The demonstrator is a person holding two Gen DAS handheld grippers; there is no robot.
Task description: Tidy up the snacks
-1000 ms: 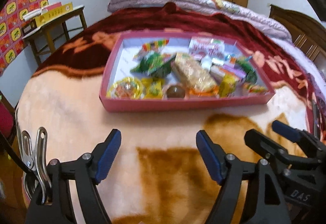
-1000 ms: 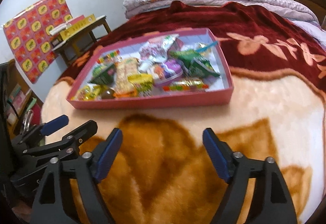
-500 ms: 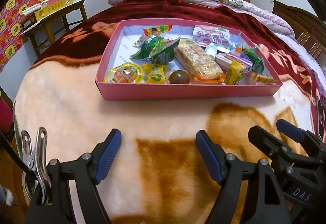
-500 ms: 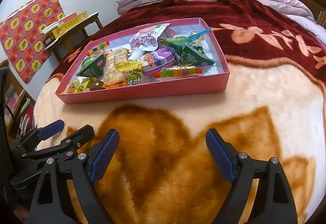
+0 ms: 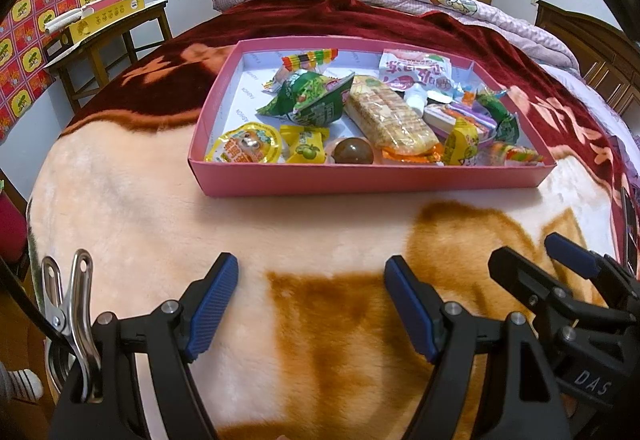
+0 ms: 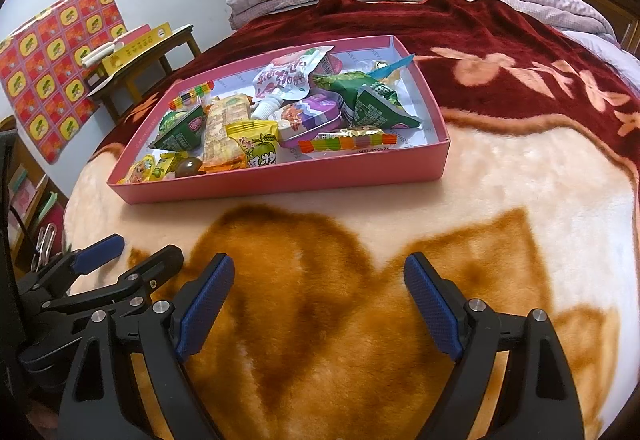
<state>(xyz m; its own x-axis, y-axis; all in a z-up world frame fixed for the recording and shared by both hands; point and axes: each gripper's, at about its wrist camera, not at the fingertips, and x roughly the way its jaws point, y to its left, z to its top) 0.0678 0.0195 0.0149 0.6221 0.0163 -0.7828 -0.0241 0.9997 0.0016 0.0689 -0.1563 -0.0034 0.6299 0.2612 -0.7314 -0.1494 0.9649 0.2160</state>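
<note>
I see both my left tool and right tool gaping wide, holding nothing. The shallow pink cardboard tray of wrapped snacks lies ahead on the plush orange-and-cream blanket.

A: What covers the bed?
B: A plush blanket, deep and fuzzy, matt. The pink tray looks like smooth matt cardboard.
A: And the snack packets?
B: Glossy, crinkled plastic film. The left tongs are matt black plastic with ribbed blue pads; beside them hangs a shiny metal clip.
</note>
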